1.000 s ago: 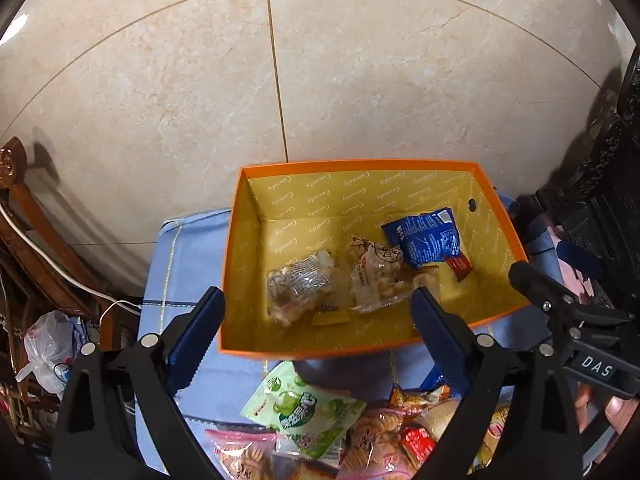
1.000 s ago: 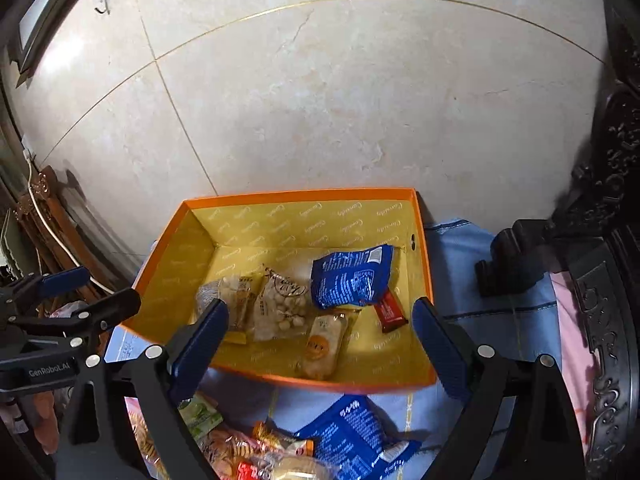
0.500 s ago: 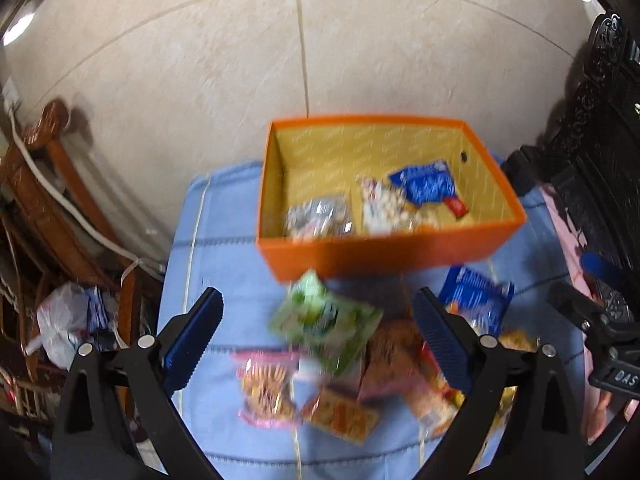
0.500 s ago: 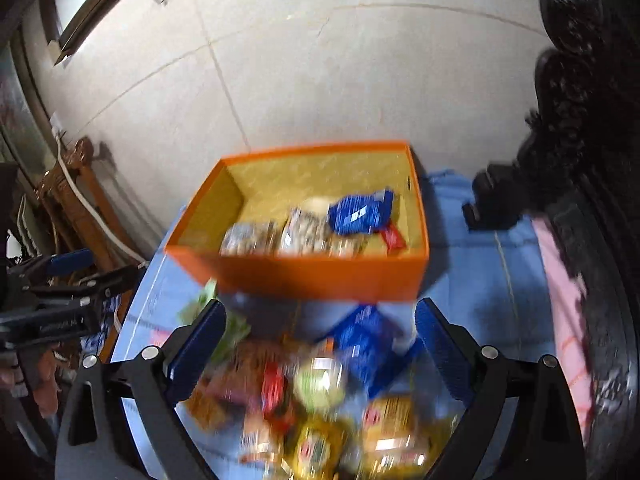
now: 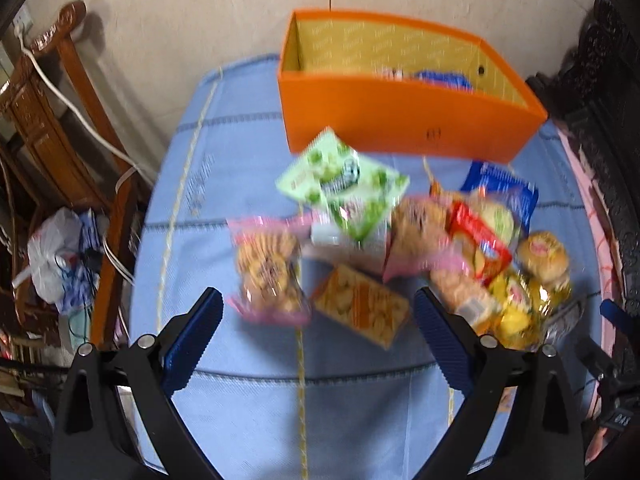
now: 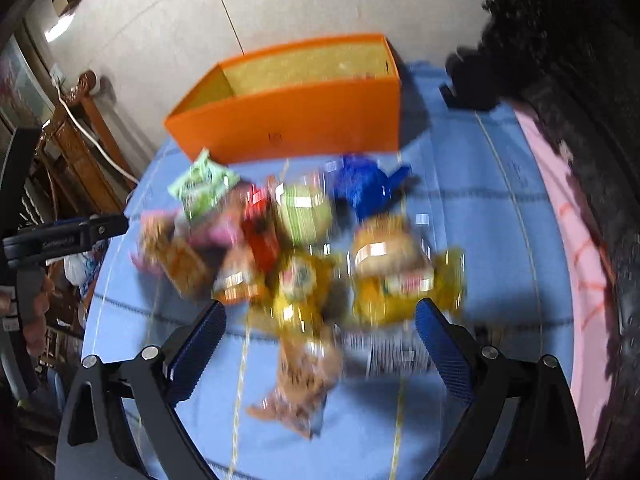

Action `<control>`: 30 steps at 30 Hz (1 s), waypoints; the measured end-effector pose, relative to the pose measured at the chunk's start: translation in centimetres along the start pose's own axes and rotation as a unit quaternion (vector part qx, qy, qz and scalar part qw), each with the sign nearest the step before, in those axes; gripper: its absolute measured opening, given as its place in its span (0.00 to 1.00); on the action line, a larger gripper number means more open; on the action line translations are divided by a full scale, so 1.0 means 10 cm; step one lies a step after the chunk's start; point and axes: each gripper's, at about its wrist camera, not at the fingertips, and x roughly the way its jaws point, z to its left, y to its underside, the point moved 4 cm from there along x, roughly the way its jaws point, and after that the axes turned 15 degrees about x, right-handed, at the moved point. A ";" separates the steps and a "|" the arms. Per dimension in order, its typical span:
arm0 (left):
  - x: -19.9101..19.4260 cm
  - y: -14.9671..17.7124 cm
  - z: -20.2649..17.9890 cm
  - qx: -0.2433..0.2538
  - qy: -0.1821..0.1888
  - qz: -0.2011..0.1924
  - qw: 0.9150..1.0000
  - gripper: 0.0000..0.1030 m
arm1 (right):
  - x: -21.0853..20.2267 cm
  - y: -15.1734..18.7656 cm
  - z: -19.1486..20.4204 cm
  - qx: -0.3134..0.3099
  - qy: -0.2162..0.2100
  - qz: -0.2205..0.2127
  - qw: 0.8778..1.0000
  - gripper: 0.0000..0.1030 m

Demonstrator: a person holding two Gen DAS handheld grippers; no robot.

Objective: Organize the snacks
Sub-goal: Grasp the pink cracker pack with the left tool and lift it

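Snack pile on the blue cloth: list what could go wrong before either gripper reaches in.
1. The snack pile is overlapped and crowded; the open left gripper might close on two packets, such as the pink cookie bag and the orange cracker box.
2. The orange box shows its tall near wall toward the pile, so a low carry might bump it.
3. Both views are blurred, so the right gripper could misjudge the loose bag nearest it.

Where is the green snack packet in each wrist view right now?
Left wrist: green snack packet lies centre frame, just below the orange box.
Right wrist: blurred, green snack packet sits left of centre, below the box's left end.
Shared landmark: the orange box.
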 end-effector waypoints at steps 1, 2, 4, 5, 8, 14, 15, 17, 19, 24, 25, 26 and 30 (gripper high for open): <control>0.05 0.05 -0.03 -0.002 -0.004 0.006 1.000 0.91 | 0.00 0.07 -0.03 0.005 0.002 0.004 1.000 0.93; 0.08 0.08 -0.05 -0.004 -0.007 0.010 1.000 0.91 | 0.00 0.12 -0.05 0.009 0.001 0.007 1.000 0.93; 0.15 0.17 -0.09 -0.007 -0.010 0.019 1.000 0.91 | 0.03 0.20 -0.09 0.016 -0.003 0.017 1.000 0.93; 0.18 0.21 -0.09 -0.011 -0.010 0.024 1.000 0.91 | 0.04 0.25 -0.11 0.019 -0.002 0.020 1.000 0.93; 0.28 0.35 -0.02 -0.018 -0.010 0.039 0.999 0.91 | 0.03 0.33 -0.15 0.025 -0.003 0.026 0.999 0.93; 0.35 0.57 0.34 -0.017 -0.034 0.047 0.998 0.91 | 0.04 0.42 -0.21 0.030 -0.005 0.031 0.999 0.93; 0.37 0.59 0.40 -0.023 -0.031 0.049 0.998 0.91 | 0.05 0.43 -0.23 0.032 -0.006 0.033 0.999 0.93; 0.43 0.59 0.56 -0.049 -0.027 0.054 0.997 0.91 | 0.06 0.45 -0.26 0.036 -0.005 0.036 0.999 0.93; 0.50 0.54 0.67 -0.065 -0.027 0.059 0.996 0.91 | 0.09 0.46 -0.26 0.037 -0.005 0.040 0.999 0.93; 0.65 0.32 0.72 -0.078 -0.010 0.059 0.995 0.91 | 0.13 0.46 -0.22 0.032 -0.004 0.045 0.998 0.93; 0.68 0.27 0.71 -0.073 -0.011 0.060 0.995 0.91 | 0.14 0.45 -0.21 0.031 -0.003 0.047 0.998 0.93; 0.70 0.23 0.70 -0.068 -0.011 0.060 0.996 0.91 | 0.14 0.45 -0.21 0.031 -0.002 0.048 0.998 0.93; 0.85 0.06 0.68 -0.057 -0.013 0.061 0.996 0.91 | 0.19 0.43 -0.21 0.036 0.002 0.053 0.998 0.93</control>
